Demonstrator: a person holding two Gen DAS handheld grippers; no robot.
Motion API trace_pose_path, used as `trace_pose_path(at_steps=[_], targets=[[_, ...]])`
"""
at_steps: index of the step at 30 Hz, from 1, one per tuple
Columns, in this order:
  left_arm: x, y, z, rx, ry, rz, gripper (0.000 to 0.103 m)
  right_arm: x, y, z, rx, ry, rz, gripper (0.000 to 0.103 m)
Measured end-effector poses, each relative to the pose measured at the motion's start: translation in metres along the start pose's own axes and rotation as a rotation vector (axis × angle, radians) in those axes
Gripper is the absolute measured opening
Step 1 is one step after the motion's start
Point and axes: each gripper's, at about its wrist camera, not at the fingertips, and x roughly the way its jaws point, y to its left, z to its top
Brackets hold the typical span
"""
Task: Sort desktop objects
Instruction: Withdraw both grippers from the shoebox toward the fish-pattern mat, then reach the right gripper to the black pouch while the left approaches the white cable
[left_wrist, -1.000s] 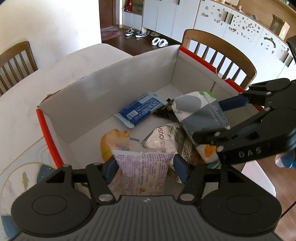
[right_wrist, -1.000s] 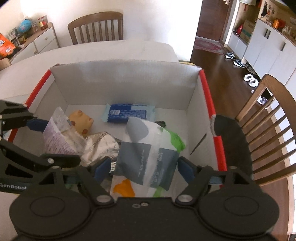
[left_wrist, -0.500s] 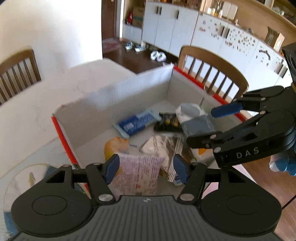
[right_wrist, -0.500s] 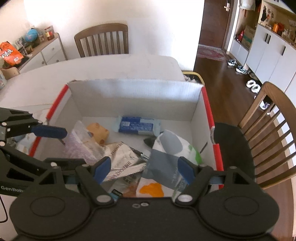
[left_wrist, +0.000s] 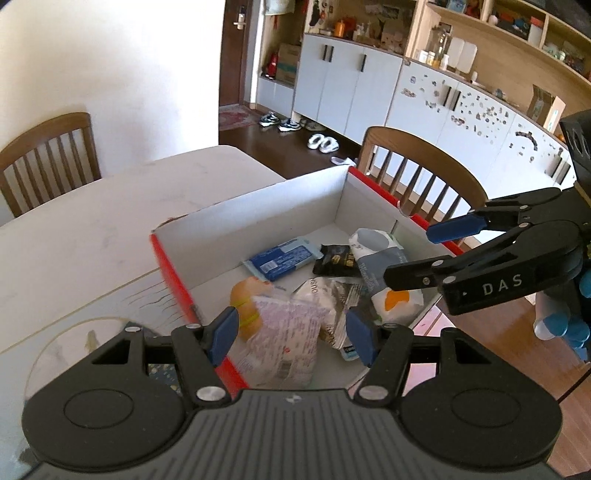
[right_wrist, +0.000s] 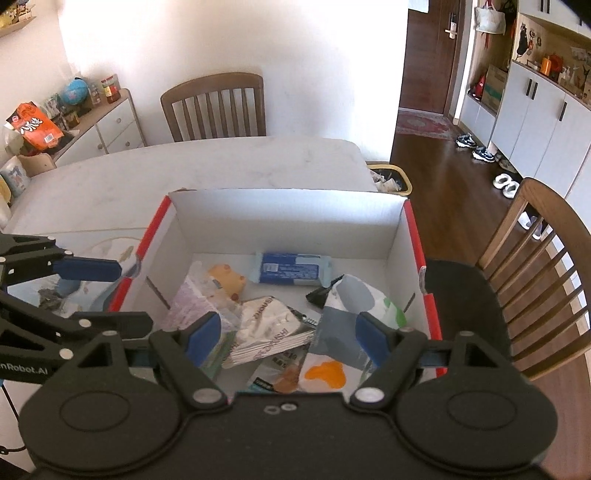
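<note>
1. Left gripper (left_wrist: 291, 338): jaws apart, nothing between the pads, hovering above the near-left corner of the cardboard box (left_wrist: 258, 206).
2. Right gripper (right_wrist: 290, 338): also open and empty, above the box's near right side; a blue-gloved hand (left_wrist: 565, 317) carries it.
3. Directly under the left gripper: pale purple printed packet (left_wrist: 284, 339), leaning on an orange-yellow soft toy (left_wrist: 245, 295).
4. Under the right gripper: big grey/white/green pouch with an orange patch (right_wrist: 347, 321), partly over a silver foil packet (right_wrist: 273, 325).
5. Further back on the box floor: blue wipes pack (right_wrist: 290, 271) lying flat, small black sachet (right_wrist: 319, 293) just beside the pouch.
6. All items sit inside the box, which rests on the white table (left_wrist: 92, 221); judging by that, the sorting looks close to done.
7. Risks:
   - Packets overlap, so a re-grip on one could drag its neighbour along.
   - Both grippers are close over the same box, so fingers could clash if both go down together.
   - Box stands near the table edge beside the chair (right_wrist: 535, 280); a push on its wall could shift it off.
</note>
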Motion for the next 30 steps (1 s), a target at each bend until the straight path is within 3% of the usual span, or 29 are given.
trace_pose_path(at_steps=[20, 30], targets=[[-0.072, 0.059, -0.055, -0.103, -0.051, 0.068, 0.063, -0.010, 0.073, -0.003, -0.047, -0.047, 0.037, 0.081], [-0.094, 0.088, -0.079, -0.095, -0.048, 0.038, 0.063, -0.001, 0.122, -0.002, -0.059, -0.046, 0.040, 0.081]])
